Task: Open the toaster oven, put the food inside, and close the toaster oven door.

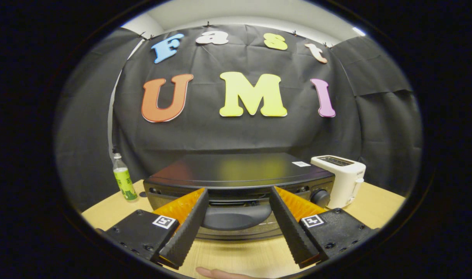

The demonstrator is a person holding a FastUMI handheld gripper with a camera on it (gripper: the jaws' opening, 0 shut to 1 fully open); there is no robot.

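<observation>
A black toaster oven (239, 172) stands on the wooden table (375, 201), facing me with its door up. The dark curved door handle (236, 217) lies between my two fingers, just beyond their tips. My gripper (239, 192) is open, one finger on each side of the handle, and neither finger presses on it. A round knob (320, 197) sits at the right end of the oven's front. I see no food from here.
A white pop-up toaster (342, 178) stands right of the oven, close to it. A bottle with a green label (123, 178) stands to the left, by the cloth wall. A person's fingertip (220, 273) shows on the table beneath the gripper.
</observation>
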